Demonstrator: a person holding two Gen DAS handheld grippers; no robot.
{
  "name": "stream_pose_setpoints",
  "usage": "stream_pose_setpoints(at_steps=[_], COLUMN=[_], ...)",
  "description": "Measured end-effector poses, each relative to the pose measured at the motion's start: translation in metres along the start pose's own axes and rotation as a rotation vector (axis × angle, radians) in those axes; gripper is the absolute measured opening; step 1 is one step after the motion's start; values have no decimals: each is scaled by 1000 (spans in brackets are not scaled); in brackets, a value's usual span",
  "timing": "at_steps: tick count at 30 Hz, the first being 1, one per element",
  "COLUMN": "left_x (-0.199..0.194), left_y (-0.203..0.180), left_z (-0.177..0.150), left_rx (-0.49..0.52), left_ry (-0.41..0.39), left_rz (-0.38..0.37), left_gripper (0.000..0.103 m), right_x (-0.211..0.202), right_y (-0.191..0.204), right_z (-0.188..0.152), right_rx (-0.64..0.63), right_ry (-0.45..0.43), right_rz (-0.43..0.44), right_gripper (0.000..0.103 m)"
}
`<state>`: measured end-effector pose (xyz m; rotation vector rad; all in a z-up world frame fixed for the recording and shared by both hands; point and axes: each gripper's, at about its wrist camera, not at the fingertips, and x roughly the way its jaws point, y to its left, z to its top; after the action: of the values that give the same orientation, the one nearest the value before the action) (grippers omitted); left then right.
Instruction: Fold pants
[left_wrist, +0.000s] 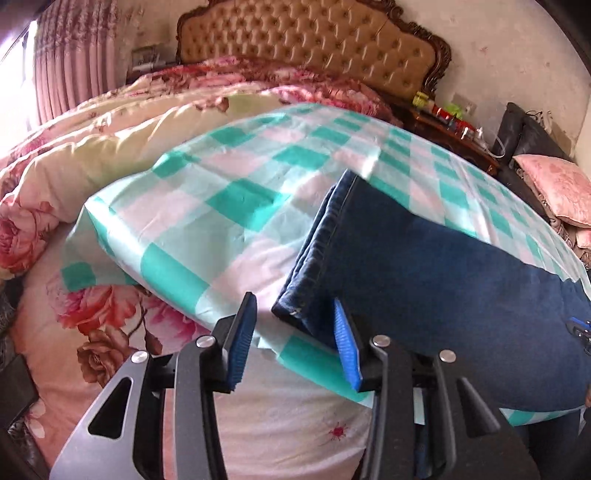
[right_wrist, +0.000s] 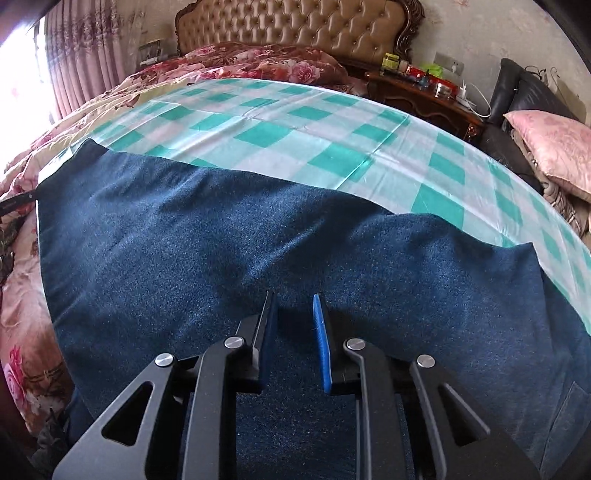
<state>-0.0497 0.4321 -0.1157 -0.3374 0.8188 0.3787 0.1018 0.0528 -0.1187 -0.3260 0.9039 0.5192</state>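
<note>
Dark blue jeans (left_wrist: 424, 266) lie flat on a green-and-white checked cloth (left_wrist: 229, 192) on the bed, legs together, hems toward the left. My left gripper (left_wrist: 293, 314) is open, its blue pads either side of the near hem corner (left_wrist: 291, 314), not closed on it. In the right wrist view the jeans (right_wrist: 221, 229) fill the lower half, over the checked cloth (right_wrist: 295, 125). My right gripper (right_wrist: 291, 317) hovers over the middle of the jeans, jaws parted with only denim below them, nothing between. A tip of the right gripper (left_wrist: 580, 328) shows at the left view's right edge.
A floral quilt (left_wrist: 74, 166) is bunched at the left and back of the bed. A tufted headboard (left_wrist: 314, 40) stands behind. A wooden nightstand (right_wrist: 424, 96) with small bottles and a dark chair with a pink cushion (right_wrist: 550, 144) stand at the right.
</note>
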Motion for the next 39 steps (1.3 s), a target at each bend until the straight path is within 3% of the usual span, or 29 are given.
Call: stream_pose_setpoints(at_steps=[9, 10, 17, 19, 20, 22, 23, 24, 25, 27, 29, 32, 34, 37, 39], left_x=[4, 4, -3, -14, -21, -44, -55, -64, -74, -97, -110, -126, -128, -121, -108], left_y=[-9, -9, -1, -3, -8, -30, -43, -56, -71, -111, -144, -205, -260, -326, -368], left_z=[3, 3, 10, 15, 18, 28, 34, 38, 42, 48, 51, 41, 18, -29, -76], left_rx=[3, -6, -94, -106, -93, -28, 18, 59, 103, 212, 304, 481, 629, 804, 918], left_ry=[40, 44, 56, 33, 17, -34, -60, -84, -111, -166, -205, -261, -279, -295, -280], left_rz=[44, 28, -44, -57, -50, -14, 14, 34, 49, 82, 100, 128, 104, 75, 48], left_gripper=[31, 23, 19, 19, 19, 18, 18, 18, 18, 18, 18, 19, 18, 19, 19], right_x=[1, 1, 1, 1, 0, -3, -2, 1, 6, 22, 40, 32, 22, 11, 3], right_y=[1, 0, -2, -7, -10, -9, -7, -5, -2, 9, 17, 4, -18, -76, -100], right_z=[-3, -4, -1, 4, 11, 22, 32, 39, 47, 62, 68, 68, 64, 40, 24], right_rx=[-7, -6, 15, 71, 117, 154, 185, 209, 227, 196, 148, 228, 334, 624, 712], right_ry=[-26, -27, -17, 17, 25, 16, 18, 28, 48, 84, 151, 132, 110, 93, 85], right_rz=[-9, -9, -8, 24, 91, 193, 293, 365, 428, 416, 298, 390, 451, 625, 646], right_gripper=[20, 20, 22, 22, 22, 23, 25, 30, 42, 51, 51, 53, 62, 70, 71])
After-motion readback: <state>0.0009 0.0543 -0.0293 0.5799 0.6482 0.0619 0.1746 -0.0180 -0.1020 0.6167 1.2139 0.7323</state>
